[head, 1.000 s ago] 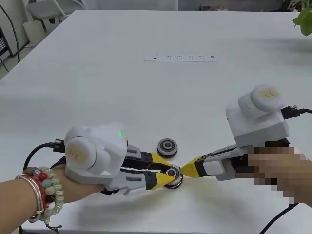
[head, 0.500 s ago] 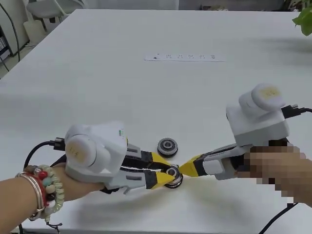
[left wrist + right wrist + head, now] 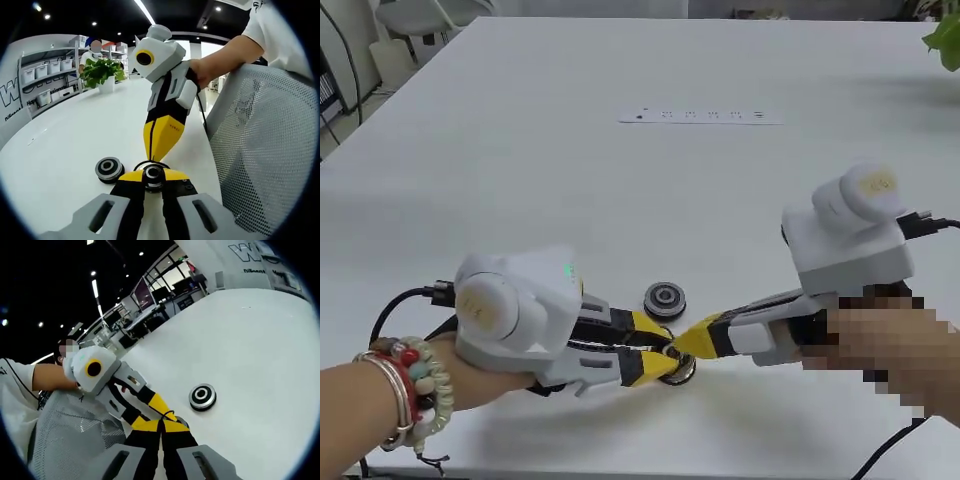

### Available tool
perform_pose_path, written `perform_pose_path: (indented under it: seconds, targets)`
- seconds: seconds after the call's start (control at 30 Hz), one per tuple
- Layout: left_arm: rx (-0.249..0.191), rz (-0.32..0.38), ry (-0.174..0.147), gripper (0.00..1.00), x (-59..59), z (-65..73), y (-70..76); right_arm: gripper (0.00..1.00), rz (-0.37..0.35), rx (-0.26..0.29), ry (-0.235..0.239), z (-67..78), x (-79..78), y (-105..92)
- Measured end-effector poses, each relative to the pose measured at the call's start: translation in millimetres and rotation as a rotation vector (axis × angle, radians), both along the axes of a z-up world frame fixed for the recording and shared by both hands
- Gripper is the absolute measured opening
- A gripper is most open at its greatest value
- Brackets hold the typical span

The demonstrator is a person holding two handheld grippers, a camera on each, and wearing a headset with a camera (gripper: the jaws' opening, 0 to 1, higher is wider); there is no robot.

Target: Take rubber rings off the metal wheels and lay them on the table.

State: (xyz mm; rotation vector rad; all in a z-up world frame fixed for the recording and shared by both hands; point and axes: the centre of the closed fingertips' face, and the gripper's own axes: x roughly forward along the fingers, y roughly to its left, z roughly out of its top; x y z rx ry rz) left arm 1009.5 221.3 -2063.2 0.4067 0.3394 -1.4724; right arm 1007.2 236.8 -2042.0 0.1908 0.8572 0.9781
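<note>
There are two metal wheels on the white table (image 3: 620,200). Both are small, round and shiny, with a dark rim and a hole in the middle. One wheel (image 3: 665,298) lies flat by itself, just below the middle of the head view. The other wheel (image 3: 678,366) is a little lower, between the tips of the two grippers.

Each gripper has a white body and black jaws with yellow, pointy tips. The left gripper (image 3: 658,362) comes in from the lower left, and its jaws squeeze the lower wheel. The right gripper (image 3: 682,347) comes in from the right. Its jaws are pressed together and pinch a thin black rubber ring (image 3: 140,164), which bends up in a loop off the held wheel.

One long, flat white power strip (image 3: 700,116) lies near the top middle. Green leaves of one plant (image 3: 945,40) peek in at the upper right corner
</note>
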Motion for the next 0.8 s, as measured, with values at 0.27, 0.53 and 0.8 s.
perform_pose_path:
  seconds: [0.27,0.53,0.8]
  targets:
    - [-0.010,0.027,0.035,0.08,0.4,0.6,0.4,0.00,-0.007,-0.108,0.001,-18.6,-0.3,-8.8]
    - [0.008,0.030,0.082,0.11,-0.5,1.2,0.0,0.00,-0.044,-0.121,0.017,-19.0,2.6,-10.1]
    - [0.002,0.019,0.093,0.17,-2.4,10.1,1.4,0.00,-0.074,-0.113,0.014,-15.6,6.2,-16.1]
